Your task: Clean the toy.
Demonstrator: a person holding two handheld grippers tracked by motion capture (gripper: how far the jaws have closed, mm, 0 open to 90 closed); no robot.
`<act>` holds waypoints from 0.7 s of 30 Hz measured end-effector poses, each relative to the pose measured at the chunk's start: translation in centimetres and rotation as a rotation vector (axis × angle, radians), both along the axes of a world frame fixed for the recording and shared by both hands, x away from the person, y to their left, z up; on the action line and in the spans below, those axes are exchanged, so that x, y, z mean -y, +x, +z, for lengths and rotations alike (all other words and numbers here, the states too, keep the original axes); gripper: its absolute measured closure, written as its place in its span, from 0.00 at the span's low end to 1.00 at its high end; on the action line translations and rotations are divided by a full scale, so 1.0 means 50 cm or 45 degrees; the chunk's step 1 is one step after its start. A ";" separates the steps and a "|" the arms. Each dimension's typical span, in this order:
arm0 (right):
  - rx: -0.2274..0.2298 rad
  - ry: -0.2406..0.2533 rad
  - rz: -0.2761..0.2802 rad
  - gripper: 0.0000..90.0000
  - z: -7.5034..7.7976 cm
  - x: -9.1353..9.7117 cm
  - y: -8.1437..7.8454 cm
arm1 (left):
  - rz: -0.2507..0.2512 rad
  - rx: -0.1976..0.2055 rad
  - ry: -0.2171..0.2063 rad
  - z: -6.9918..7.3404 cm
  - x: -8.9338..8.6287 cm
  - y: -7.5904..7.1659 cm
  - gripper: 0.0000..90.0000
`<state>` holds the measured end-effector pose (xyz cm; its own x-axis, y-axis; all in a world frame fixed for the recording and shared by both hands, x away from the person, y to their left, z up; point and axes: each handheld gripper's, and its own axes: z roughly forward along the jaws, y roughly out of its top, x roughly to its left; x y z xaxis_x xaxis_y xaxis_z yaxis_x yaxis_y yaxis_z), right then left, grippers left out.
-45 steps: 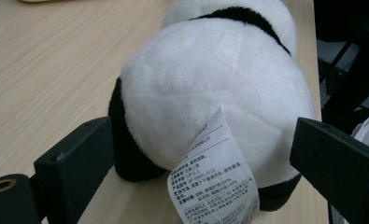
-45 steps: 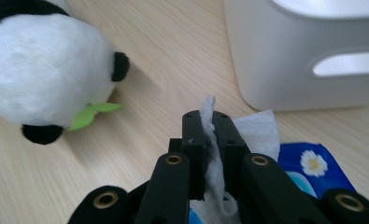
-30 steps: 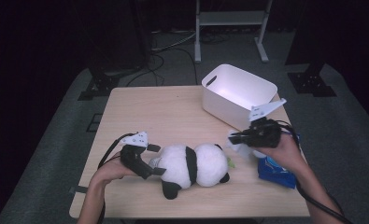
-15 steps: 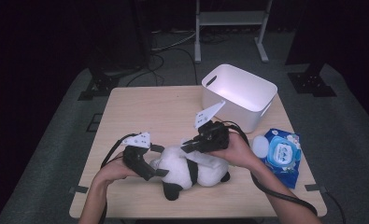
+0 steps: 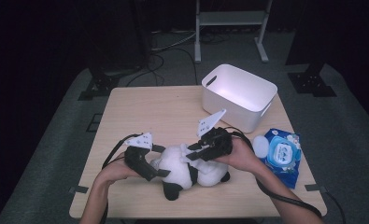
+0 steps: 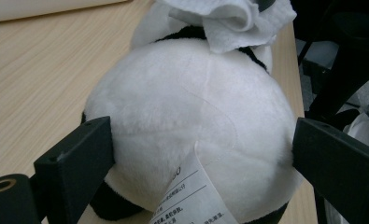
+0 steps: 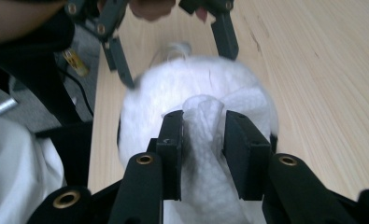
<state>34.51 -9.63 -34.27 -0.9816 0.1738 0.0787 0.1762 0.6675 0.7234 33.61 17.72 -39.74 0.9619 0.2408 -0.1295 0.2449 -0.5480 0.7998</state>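
A plush panda [image 5: 191, 170] lies on its side in the lower middle of the high view, on the near part of the wooden table [image 5: 149, 112], with a person's two forearms coming in from the bottom edge to either side of it. The left gripper [image 5: 155, 169] sits at the panda's left end; in the left gripper view its two black jaws stand wide apart and press into the round white rump [image 6: 191, 135] from both sides, a printed care label [image 6: 191, 198] hanging down between them at the bottom centre. The right gripper [image 5: 194, 151] comes in from the right over the top of the toy; in the right gripper view its jaws are fairly close together and pinch a bunched white wet wipe [image 7: 203, 140] that rests against the panda's white fur. Those jaws have just been opening a little, with the wipe between them, and the pads look pressed on it. The same wipe [image 6: 229, 21] shows at the top of the left gripper view, draped on the far end of the toy. To the upper right of the high view stands a white plastic bin [image 5: 238, 95], and at the right edge of the table lies a blue pack of wet wipes [image 5: 282, 156] with its white lid flipped open beside it.
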 end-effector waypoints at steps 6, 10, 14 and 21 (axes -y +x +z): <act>0.029 -0.080 -0.005 0.69 -0.014 0.028 -0.010 | 0.014 -0.001 0.009 -0.002 0.003 0.000 0.06; 0.042 -0.109 -0.013 0.67 -0.024 0.044 -0.017 | 0.019 0.002 0.012 -0.004 0.004 0.002 0.06; 0.045 -0.126 -0.023 0.62 -0.033 0.059 -0.019 | 0.028 0.004 0.016 -0.006 0.006 0.005 0.06; 0.027 -0.117 -0.040 0.61 -0.054 0.071 -0.025 | 0.027 0.002 0.006 -0.007 0.013 0.007 0.06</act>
